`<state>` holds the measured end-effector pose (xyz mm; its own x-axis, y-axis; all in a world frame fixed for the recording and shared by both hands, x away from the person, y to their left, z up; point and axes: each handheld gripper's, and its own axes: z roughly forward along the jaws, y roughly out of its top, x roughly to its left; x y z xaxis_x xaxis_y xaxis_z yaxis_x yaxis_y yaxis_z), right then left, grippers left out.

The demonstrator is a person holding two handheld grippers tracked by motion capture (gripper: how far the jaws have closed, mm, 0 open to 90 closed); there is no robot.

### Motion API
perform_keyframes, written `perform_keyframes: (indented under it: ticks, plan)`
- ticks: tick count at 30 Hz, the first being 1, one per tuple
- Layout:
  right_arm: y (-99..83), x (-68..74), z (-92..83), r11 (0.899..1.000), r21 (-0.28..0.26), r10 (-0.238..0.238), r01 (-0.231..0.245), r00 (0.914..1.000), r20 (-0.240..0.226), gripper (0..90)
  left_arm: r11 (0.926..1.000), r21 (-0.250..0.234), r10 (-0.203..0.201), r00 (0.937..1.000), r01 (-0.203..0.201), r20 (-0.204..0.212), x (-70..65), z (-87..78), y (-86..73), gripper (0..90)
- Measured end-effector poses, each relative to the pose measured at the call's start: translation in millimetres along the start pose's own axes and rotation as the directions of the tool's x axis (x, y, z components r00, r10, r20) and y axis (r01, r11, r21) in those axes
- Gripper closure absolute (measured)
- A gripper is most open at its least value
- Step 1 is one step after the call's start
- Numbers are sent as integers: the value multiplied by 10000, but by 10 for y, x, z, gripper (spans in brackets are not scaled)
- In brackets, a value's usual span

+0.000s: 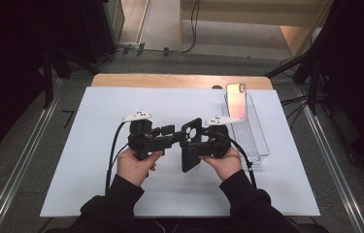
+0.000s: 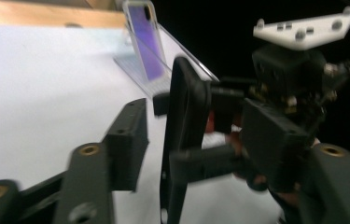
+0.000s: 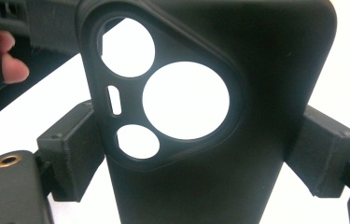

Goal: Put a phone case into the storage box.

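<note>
Two hands meet above the white mat (image 1: 97,145): the right gripper (image 3: 196,154) clamps the black phone case (image 3: 210,116) upright, the left gripper (image 2: 163,140) spread beside it, no readable writing.

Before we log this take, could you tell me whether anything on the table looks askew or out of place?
Nothing looks damaged or spilled. The phone leans tilted in the clear tray, which seems deliberate. The black phone case is held upright off the mat by the right gripper, while the left gripper stands open beside it.
</note>
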<state>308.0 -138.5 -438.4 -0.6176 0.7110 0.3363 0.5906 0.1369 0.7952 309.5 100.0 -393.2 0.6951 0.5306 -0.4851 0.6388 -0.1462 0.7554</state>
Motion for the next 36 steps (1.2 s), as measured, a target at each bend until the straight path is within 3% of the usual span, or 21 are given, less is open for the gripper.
perform_keyframes:
  ticks: [2,6,11,17,23,27,36]
  plan:
    - [11,-36,-29,10000,-52,6,-5,10000,99,121,9996,293,15,10000,-14,-46,22,-20,-15,382]
    - [32,-97,-83,9999,-81,69,-67,9997,244,122,9976,699,-3,9994,-20,339,75,-65,-27,346]
    - [57,-149,-142,9998,-180,131,-126,9995,277,121,9896,1373,361,9981,-426,496,139,-133,-84,321]
    - [89,-171,-182,9999,-119,93,-92,9999,96,121,9652,2234,1276,9905,-1359,513,225,-188,-195,323]
    - [120,-175,-227,10000,-64,-54,53,9999,-92,121,9377,2679,2097,9751,-2215,721,298,-267,-317,322]
    - [146,-186,-262,9999,-65,-161,160,9996,-215,121,9252,3050,2179,9742,-2256,595,382,-314,-401,322]
    - [231,-182,-387,9987,-104,-493,490,9986,-205,121,9152,3427,2162,9760,-2122,268,513,-398,-562,322]
